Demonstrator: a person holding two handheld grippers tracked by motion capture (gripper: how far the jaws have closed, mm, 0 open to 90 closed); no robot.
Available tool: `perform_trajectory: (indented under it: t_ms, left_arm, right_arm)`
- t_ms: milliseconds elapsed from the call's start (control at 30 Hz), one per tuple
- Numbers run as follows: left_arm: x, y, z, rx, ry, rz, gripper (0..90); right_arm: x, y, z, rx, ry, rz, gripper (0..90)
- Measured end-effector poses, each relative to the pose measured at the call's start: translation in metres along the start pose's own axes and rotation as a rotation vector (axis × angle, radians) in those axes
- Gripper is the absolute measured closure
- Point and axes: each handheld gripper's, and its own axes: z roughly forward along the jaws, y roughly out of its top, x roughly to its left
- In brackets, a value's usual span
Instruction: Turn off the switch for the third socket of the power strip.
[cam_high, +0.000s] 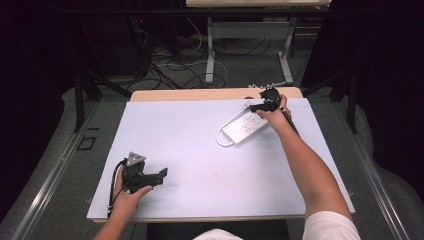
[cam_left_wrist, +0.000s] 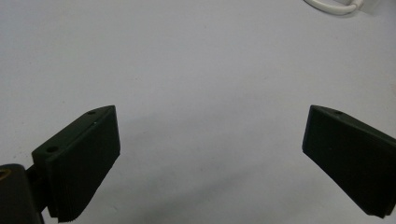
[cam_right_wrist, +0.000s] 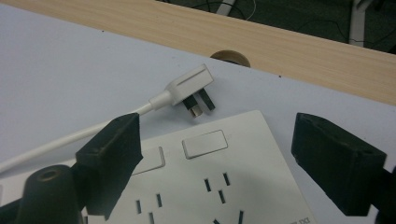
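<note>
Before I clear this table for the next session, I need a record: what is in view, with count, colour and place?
Power strip: one, white, far right part of the sheet, under the right claw.
Plug: one, white, on its cable, lying unplugged just beyond the strip's far end.
Cable: one, white, looping off the strip's left end.
Sheet: one, white, covering the table.
Table: one, light wood, its edge showing beyond the sheet.
Left claw: black, jaws open over bare sheet, near left.
Right claw: black, jaws open above the strip.
</note>
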Motion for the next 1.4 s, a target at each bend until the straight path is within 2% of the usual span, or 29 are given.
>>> perform_trajectory:
  t_ms: [133,167,267,400,600,1100,1167,1400]
  left_arm:
    - [0.001,0.0,-0.001,0.015,-0.004,0.003,4.2]
    - [0.0,0.0,0.0,-0.004,0.004,-0.001,4.2]
    - [0.0,0.0,-0.001,0.002,0.003,0.0,4.1]
    - [0.0,0.0,-0.002,0.008,0.002,0.01,4.1]
    - [0.0,0.0,-0.001,0.003,0.003,0.007,4.2]
    - [-0.002,0.0,-0.002,-0.011,0.01,0.006,4.2]
    - [-0.001,0.0,-0.002,0.001,0.007,0.008,4.1]
    - [-0.001,0.0,-0.002,-0.003,0.008,0.007,4.2]
  right_arm:
    - [0.001,0.001,-0.006,-0.009,-0.005,-0.026,8.4]
    - [0.001,0.002,-0.008,-0.013,-0.003,-0.035,7.6]
    - [0.003,0.002,-0.014,0.001,-0.003,-0.037,4.2]
    - [0.004,0.003,-0.021,-0.009,0.01,-0.048,0.0]
    - [0.007,0.003,-0.036,-0.003,0.017,-0.084,0.0]
    - [0.022,0.001,-0.073,0.001,0.073,-0.105,0.0]
    - [0.024,-0.001,-0.079,-0.002,0.084,-0.108,0.0]
    - [0.028,-0.012,-0.095,-0.011,0.116,-0.101,0.0]
